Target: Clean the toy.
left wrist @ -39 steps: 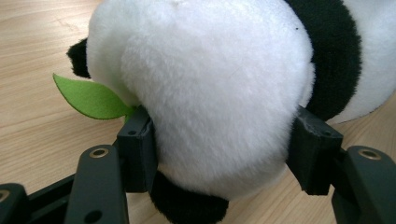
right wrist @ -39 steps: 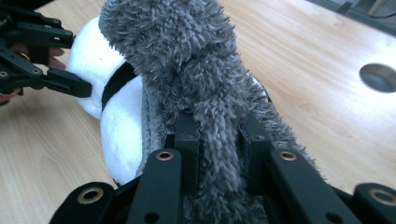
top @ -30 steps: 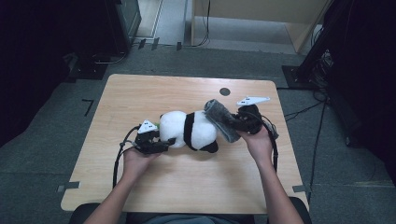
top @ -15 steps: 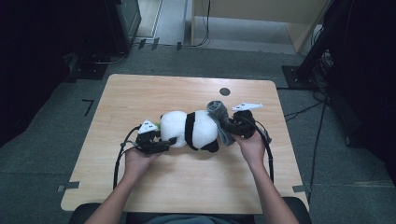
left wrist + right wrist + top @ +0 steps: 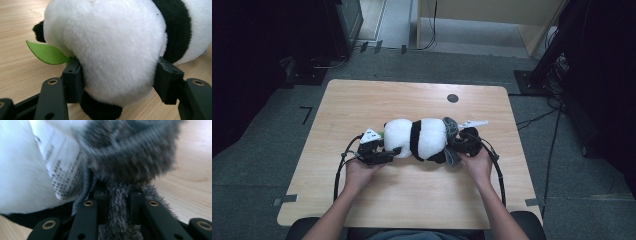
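A black-and-white panda plush point(image 5: 424, 137) lies on its side across the middle of the wooden table point(image 5: 362, 105). My left gripper point(image 5: 392, 151) is shut on its white head, one jaw pressing into the fur on each side point(image 5: 112, 45). A green felt leaf point(image 5: 47, 53) sticks out beside the left jaw. At the plush's other end my right gripper point(image 5: 457, 142) is shut on a grey knitted piece point(image 5: 451, 125). That knit point(image 5: 130, 147) runs up between the jaws of the right gripper point(image 5: 117, 195), beside a white printed label point(image 5: 61, 165) on the plush.
A small dark round spot point(image 5: 452, 98) marks the table's far side. Black cables point(image 5: 499, 175) trail from both grippers toward the near edge. Dark equipment and cables stand on the floor at the left, the right and beyond the table.
My right hand has come down with the grey knit, from above the plush's right end to table level against it. The left hand and the plush's head have stayed put.
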Action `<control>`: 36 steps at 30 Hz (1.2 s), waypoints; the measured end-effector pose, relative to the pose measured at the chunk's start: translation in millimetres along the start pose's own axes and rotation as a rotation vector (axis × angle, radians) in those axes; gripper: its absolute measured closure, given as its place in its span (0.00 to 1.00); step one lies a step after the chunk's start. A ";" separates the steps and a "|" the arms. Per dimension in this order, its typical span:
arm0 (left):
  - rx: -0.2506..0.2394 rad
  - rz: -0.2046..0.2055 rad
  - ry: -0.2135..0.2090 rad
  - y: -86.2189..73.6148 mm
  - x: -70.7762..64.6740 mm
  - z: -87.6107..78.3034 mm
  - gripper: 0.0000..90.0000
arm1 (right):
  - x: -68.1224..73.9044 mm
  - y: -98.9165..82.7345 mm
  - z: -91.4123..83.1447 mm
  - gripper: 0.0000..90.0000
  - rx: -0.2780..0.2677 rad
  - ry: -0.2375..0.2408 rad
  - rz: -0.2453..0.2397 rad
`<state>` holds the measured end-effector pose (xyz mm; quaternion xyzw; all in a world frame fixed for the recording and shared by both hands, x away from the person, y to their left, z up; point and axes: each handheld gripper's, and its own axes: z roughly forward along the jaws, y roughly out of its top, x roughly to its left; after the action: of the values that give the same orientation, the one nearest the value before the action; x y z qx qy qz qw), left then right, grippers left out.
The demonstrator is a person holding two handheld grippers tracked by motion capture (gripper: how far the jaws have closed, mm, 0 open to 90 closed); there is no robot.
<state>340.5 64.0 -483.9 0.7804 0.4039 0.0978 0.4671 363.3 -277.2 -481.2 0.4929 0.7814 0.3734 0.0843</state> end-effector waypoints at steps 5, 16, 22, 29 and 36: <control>0.004 -0.018 -0.009 2.3 0.3 -0.3 0.38 | -3.4 -2.4 6.4 0.83 0.036 -0.001 -0.007; 0.011 -0.018 -0.010 3.9 1.7 0.1 0.38 | -17.0 -0.8 -4.6 0.83 0.036 -0.007 0.024; 0.008 -0.010 -0.002 4.3 -0.1 0.3 0.38 | -24.2 6.0 -23.5 0.83 -0.023 -0.044 0.016; 0.004 -0.009 0.009 3.6 -2.6 0.4 0.38 | -19.8 24.3 -50.1 0.83 -0.094 -0.037 -0.005; 0.006 0.003 0.018 2.0 -9.2 1.2 0.38 | -0.9 40.5 -63.8 0.83 -0.150 0.018 -0.049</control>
<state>336.2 56.1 -480.9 0.7815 0.4072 0.1042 0.4610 360.5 -300.4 -409.3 0.4624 0.7640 0.4330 0.1229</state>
